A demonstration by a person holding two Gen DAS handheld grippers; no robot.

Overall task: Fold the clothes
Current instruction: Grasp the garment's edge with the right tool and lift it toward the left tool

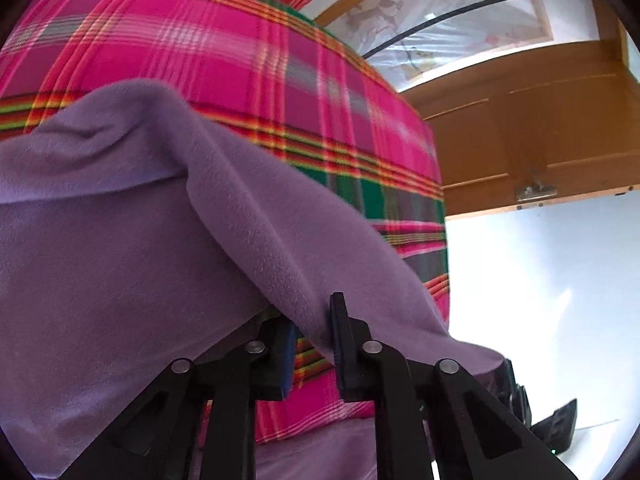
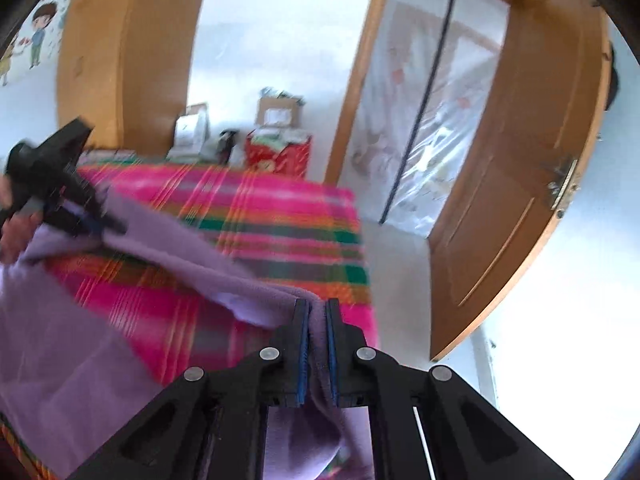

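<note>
A purple fleece garment lies spread over a bed covered with a pink plaid sheet. In the left wrist view my left gripper is shut on a raised fold of the fleece, which runs between its fingers. The right wrist view shows my right gripper shut on another edge of the same garment, lifted off the plaid sheet. There the left gripper appears at the left, held by a hand, with the cloth stretched between the two grippers.
Red boxes and cartons stand at the bed's far end. An open wooden door and a doorway hung with clear plastic are to the right, with white floor beside the bed. A wooden wardrobe stands at back left.
</note>
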